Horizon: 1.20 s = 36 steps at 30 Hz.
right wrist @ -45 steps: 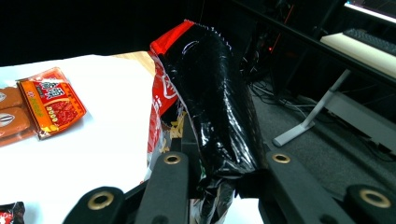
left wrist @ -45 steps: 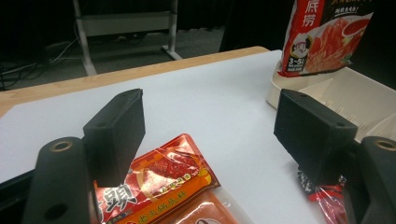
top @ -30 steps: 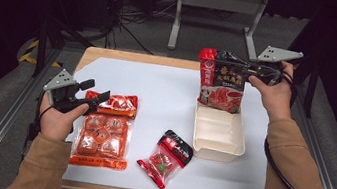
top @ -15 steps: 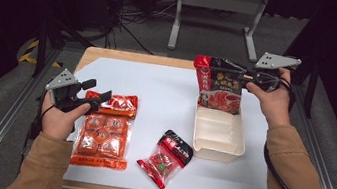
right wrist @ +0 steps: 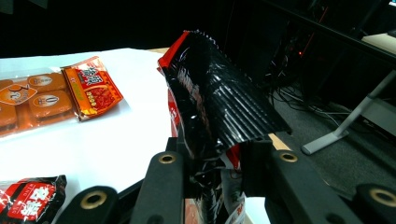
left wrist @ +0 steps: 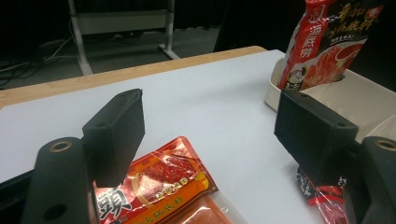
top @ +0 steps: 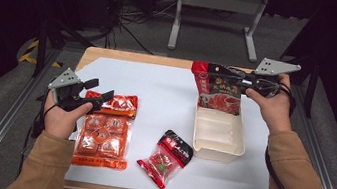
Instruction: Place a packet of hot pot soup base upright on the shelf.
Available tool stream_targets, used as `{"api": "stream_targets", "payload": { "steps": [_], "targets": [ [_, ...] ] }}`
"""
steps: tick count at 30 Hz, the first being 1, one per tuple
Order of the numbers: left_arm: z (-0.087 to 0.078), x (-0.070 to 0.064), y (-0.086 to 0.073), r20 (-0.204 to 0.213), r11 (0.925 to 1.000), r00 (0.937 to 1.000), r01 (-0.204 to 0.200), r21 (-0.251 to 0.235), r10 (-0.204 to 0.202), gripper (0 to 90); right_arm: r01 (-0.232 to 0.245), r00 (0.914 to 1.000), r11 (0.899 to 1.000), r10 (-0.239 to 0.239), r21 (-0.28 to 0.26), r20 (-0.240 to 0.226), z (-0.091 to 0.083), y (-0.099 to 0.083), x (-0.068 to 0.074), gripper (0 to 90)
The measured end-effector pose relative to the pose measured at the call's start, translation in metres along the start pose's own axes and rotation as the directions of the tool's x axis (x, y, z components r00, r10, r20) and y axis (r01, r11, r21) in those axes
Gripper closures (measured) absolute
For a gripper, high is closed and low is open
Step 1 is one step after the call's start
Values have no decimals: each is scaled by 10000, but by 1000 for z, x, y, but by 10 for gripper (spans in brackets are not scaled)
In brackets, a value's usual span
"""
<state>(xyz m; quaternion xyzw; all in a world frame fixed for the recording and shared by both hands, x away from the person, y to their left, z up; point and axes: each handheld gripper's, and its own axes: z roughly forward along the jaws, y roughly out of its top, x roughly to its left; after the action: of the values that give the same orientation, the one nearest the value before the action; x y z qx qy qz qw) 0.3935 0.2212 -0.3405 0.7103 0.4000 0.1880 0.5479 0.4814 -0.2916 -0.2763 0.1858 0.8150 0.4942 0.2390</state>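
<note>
A red and black soup-base pouch (top: 220, 89) hangs upright over the far end of the white tray (top: 216, 132). My right gripper (top: 219, 77) is shut on its crimped top edge, which the right gripper view shows pinched between the jaws of the right gripper (right wrist: 212, 163). My left gripper (top: 101, 92) is open and hovers just above a small red-orange sachet (top: 122, 104) at the table's left. In the left gripper view the sachet (left wrist: 159, 182) lies below the spread jaws of the left gripper (left wrist: 210, 126), untouched.
A large orange pack (top: 102, 137) of several round pieces lies flat in front of the sachet. A small red and black packet (top: 167, 157) rests near the front middle, left of the tray. White table sheet stretches between the two grippers.
The right gripper has shifted slightly left and down, so the pouch hangs a little lower over the tray. The left gripper has barely moved.
</note>
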Motion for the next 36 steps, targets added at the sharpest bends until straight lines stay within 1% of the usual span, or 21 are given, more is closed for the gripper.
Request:
{"api": "stream_targets", "payload": {
  "steps": [3, 10, 12, 21, 23, 27, 28, 31, 33, 35, 36],
  "targets": [
    [1, 0, 0, 27, 10000, 10000, 0, -38, 0, 255, -89, 10000, 9998, 89, -160, -12, -2, -3, 1, 741],
    [2, 0, 1, 51, 10000, 10000, -33, -73, 33, 255, -504, 9987, 9977, 505, -445, 10, -7, -12, 0, 741],
    [2, -1, 1, 60, 10000, 10000, -32, -1, 32, 254, -558, 9984, 9969, 557, -551, -47, -8, -14, 0, 739],
    [2, -1, 1, 75, 10000, 10000, -32, -38, 32, 254, -796, 9966, 9940, 808, -748, 128, -14, -20, -1, 741],
    [3, -1, 1, 67, 10000, 10000, -31, -18, 31, 254, -784, 9969, 9938, 790, -789, 53, -14, -21, 1, 740],
    [3, -2, 1, 88, 10000, 10000, -33, -53, 33, 253, -861, 9960, 9928, 877, -833, 149, -11, -21, 2, 742],
    [3, -2, 1, 115, 10000, 9999, -37, -79, 38, 253, -943, 9952, 9918, 961, -867, 166, -10, -22, 1, 743],
    [2, -1, 1, 74, 10000, 10000, -25, -74, 25, 253, -1334, 9907, 9846, 1354, -1134, 100, -8, -26, -4, 744],
    [2, -1, 1, 65, 10000, 10000, 7, -59, -6, 253, -1372, 9902, 9836, 1392, -1171, 89, -6, -27, -3, 745],
    [2, -1, 0, 68, 10000, 10000, 11, -66, -11, 253, -1462, 9878, 9825, 1512, -1150, 361, -3, -27, -4, 749],
    [2, -1, 1, 67, 10000, 10000, 6, -59, -6, 253, -1462, 9878, 9825, 1512, -1150, 361, -3, -27, -4, 749]
  ]
}}
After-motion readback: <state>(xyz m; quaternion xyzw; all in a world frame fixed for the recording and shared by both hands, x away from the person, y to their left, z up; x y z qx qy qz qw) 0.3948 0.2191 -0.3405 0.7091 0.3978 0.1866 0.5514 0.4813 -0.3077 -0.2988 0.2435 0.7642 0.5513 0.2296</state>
